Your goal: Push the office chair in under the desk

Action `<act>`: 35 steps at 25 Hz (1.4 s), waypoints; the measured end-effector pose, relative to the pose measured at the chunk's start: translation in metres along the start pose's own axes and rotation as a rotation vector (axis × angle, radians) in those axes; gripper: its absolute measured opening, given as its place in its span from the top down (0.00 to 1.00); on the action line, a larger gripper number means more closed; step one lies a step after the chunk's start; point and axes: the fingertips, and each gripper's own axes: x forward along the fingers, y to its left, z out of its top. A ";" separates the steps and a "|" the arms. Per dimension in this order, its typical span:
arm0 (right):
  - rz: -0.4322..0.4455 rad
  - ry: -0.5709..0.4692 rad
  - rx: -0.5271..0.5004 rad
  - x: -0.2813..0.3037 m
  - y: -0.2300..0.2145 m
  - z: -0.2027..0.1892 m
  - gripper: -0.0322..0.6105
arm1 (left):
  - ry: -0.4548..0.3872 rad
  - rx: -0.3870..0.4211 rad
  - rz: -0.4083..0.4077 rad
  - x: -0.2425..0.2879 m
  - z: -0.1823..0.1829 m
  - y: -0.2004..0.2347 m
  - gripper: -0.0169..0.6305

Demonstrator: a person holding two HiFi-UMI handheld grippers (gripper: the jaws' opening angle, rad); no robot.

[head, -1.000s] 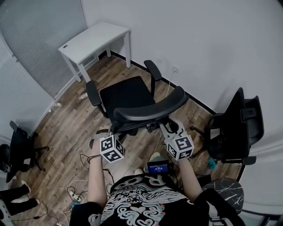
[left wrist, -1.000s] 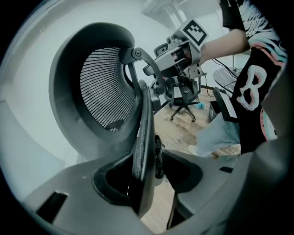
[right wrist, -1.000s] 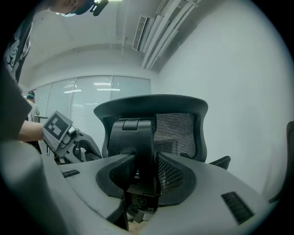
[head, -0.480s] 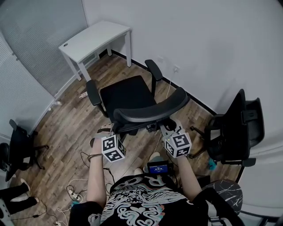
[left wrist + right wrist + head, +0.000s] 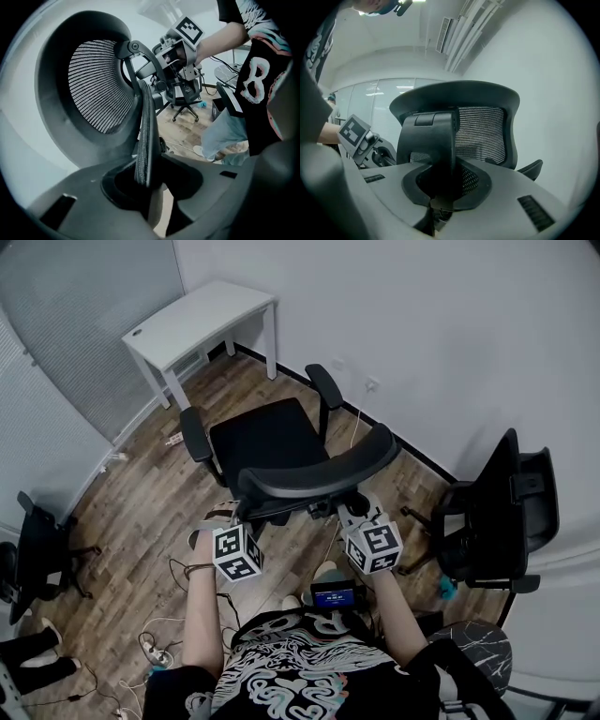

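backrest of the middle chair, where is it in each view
Head view: backrest at centre, a curved black band seen from above.
Left gripper view: upper left, mesh face, edge running down to bottom centre.
Right gripper view: centre, mesh behind a black spine.
Shared landmark: the person's shirt, bottom of head view, right of left gripper view, top left of right gripper view.

The wood-plank floor [image 5: 141,507] carries the office chair [image 5: 272,442] at centre and the white desk [image 5: 202,320] at 11 o'clock. A second chair [image 5: 502,512] stands at 3 o'clock, a third chair [image 5: 37,554] at 9, and loose cables [image 5: 178,573] lie at 7.
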 end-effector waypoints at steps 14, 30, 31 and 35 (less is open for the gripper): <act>0.015 0.013 -0.003 0.000 0.004 -0.002 0.88 | -0.042 0.020 0.033 0.003 -0.002 -0.001 0.76; 0.006 -0.004 -0.008 0.002 0.017 -0.003 0.88 | -0.065 0.056 0.036 0.000 -0.013 0.002 0.76; 0.003 -0.005 -0.008 0.002 0.017 -0.002 0.88 | -0.067 0.058 0.036 0.000 -0.013 0.003 0.76; -0.004 -0.007 -0.010 0.003 0.019 0.000 0.88 | -0.078 0.064 0.037 -0.002 -0.015 0.005 0.76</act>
